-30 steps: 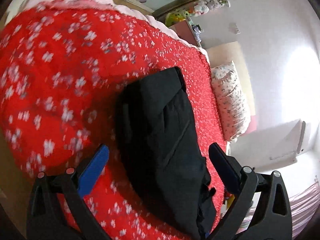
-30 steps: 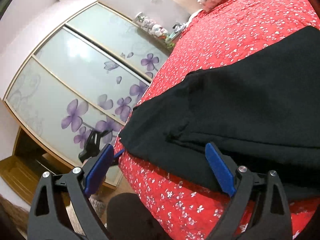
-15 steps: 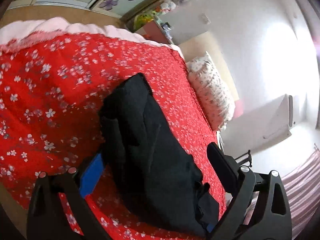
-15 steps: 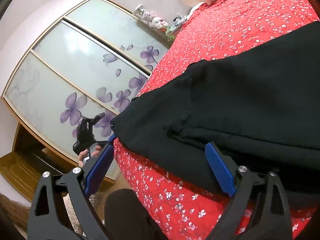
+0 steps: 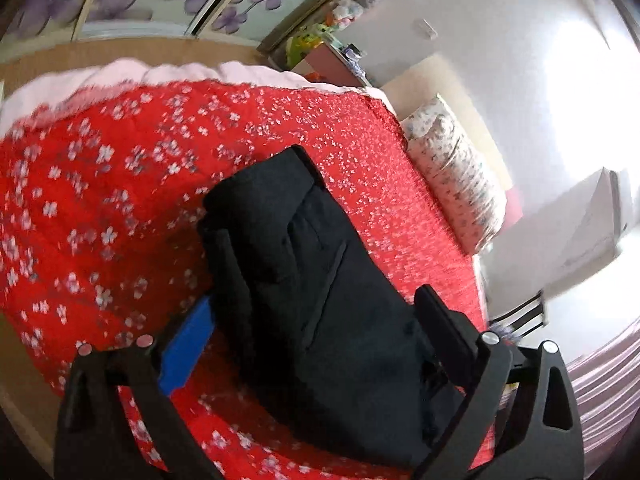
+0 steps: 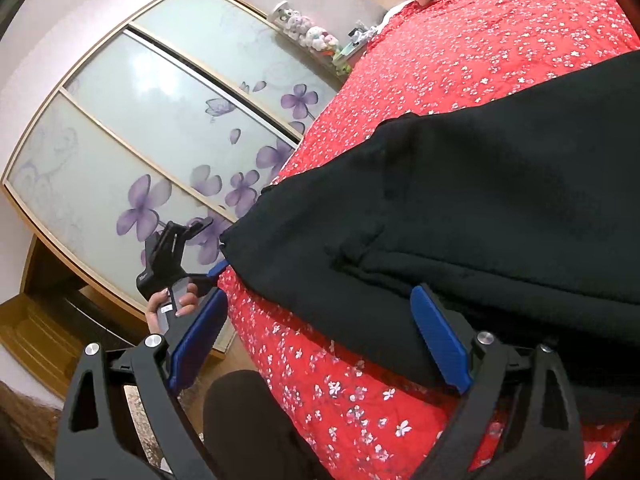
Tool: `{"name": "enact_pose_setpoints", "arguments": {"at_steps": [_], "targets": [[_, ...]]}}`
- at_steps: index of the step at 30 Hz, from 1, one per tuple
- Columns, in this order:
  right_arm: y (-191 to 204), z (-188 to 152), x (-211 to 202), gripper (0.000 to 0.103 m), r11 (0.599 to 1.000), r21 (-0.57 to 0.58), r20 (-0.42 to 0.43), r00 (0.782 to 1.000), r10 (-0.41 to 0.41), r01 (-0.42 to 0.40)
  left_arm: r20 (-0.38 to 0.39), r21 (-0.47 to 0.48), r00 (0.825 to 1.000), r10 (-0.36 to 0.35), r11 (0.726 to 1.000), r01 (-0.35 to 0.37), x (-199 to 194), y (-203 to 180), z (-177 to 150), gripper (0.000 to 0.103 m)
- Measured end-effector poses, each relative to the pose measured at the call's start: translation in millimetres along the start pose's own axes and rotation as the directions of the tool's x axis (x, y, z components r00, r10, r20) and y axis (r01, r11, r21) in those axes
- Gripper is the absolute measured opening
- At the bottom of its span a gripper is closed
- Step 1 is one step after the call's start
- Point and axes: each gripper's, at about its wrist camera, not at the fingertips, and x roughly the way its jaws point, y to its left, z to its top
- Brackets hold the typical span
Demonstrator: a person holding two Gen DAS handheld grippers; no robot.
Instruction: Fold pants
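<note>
Black pants (image 5: 304, 280) lie folded into a long strip on a red bedspread (image 5: 100, 208) with small white flowers. My left gripper (image 5: 316, 340) hovers over the strip's near end, open, with the cloth passing loosely between its fingers. In the right wrist view the pants (image 6: 480, 220) fill the right half. My right gripper (image 6: 320, 336) is open over their near edge, gripping nothing. The left gripper (image 6: 172, 256) also shows there, held by a hand (image 6: 176, 304), its blue tip beside the pants' left corner.
A wardrobe with sliding doors (image 6: 132, 152) printed with purple flowers stands beyond the bed's edge. A flowered pillow (image 5: 456, 176) lies at the head of the bed. Soft toys sit on a shelf (image 6: 308, 36). A person's dark-clad knee (image 6: 248, 420) is below the bed edge.
The left gripper has risen into the right wrist view and come up to the pants' corner. Its own view has swung, showing more wardrobe. The right gripper has barely moved.
</note>
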Motion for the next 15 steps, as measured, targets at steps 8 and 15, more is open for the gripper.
{"name": "enact_pose_setpoints", "arguments": {"at_steps": [8,15], "targets": [[0.0,-1.5,1.4,0.095,1.0,-0.01,-0.004,1.0,-0.003,0.003,-0.028,-0.102,0.999,0.034,0.994,-0.037,17.7,33.1,-2.5,0.077],[0.3,-0.7,2.3,0.095,1.0,-0.009,-0.007,1.0,-0.005,0.005,0.005,-0.098,1.0,0.031,0.995,-0.03,4.9,39.7,-2.3,0.039]]}}
